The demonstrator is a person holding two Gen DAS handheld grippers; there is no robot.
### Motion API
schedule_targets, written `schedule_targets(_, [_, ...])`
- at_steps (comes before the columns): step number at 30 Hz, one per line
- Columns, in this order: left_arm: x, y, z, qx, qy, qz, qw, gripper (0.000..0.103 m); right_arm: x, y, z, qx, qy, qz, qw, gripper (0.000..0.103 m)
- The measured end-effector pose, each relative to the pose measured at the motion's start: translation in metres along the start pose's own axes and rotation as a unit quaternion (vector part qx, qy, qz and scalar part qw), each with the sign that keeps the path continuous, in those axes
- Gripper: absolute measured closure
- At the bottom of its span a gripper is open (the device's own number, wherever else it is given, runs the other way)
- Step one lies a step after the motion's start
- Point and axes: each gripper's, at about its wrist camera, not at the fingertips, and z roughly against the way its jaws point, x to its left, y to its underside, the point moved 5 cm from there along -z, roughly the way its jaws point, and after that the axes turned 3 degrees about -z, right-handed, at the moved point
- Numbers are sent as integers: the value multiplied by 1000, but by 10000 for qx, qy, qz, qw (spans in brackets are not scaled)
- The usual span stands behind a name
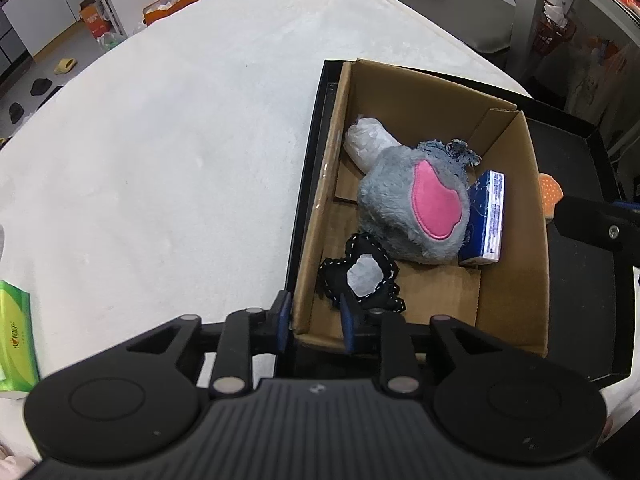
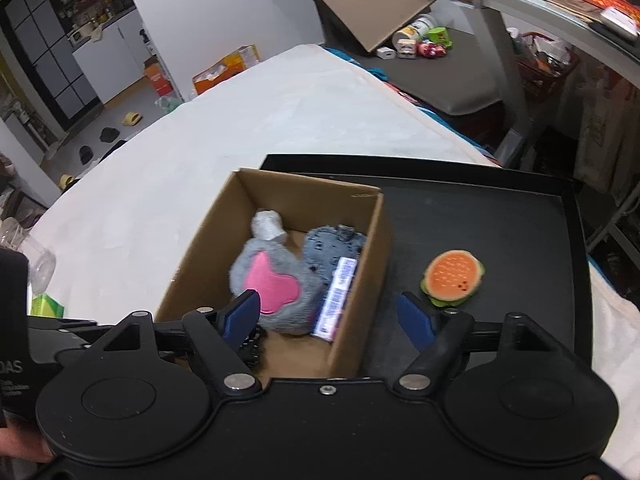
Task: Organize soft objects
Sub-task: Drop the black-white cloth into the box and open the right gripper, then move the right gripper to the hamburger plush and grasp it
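A cardboard box (image 1: 316, 208) stands in a black tray (image 1: 580, 280) on a white bed. It holds a grey plush with a pink patch (image 1: 400, 200), a white crumpled bundle (image 1: 368, 140), a blue tissue pack (image 1: 486, 216), a frayed grey-blue cloth (image 1: 460, 150) and a black stitched cloth (image 1: 360, 276). My left gripper (image 1: 315, 318) stands slightly open across the box's near left corner, holding nothing, the black cloth just ahead of its right finger. My right gripper (image 2: 330, 316) is wide open and empty, straddling the box's right wall (image 2: 360, 280). A small burger plush (image 2: 454, 278) lies on the tray (image 2: 500, 220) beside the box.
A green tissue pack (image 1: 16, 332) lies on the bed at the near left. The white bed cover (image 1: 180, 140) stretches left of the tray. Beyond the bed are a dark bench with toys (image 2: 424, 46), a grey table leg (image 2: 508, 64) and orange cartons on the floor (image 2: 224, 68).
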Motion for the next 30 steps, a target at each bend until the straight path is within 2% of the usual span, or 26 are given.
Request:
schedule_targets(13, [-5,-5,-2,103,-229,-39,9997,66,-29,4,-7,65,43,-191,9998,28])
schedule_targets(28, [-10,-18,-19,269,-505,-109,9983,62,-75,2,-26,108,128,-564,9983,25])
schedule_targets(30, [-12,-20,-21,299,-577,-144,9978,60,-82,3,-30,118,65,-627,9979,21])
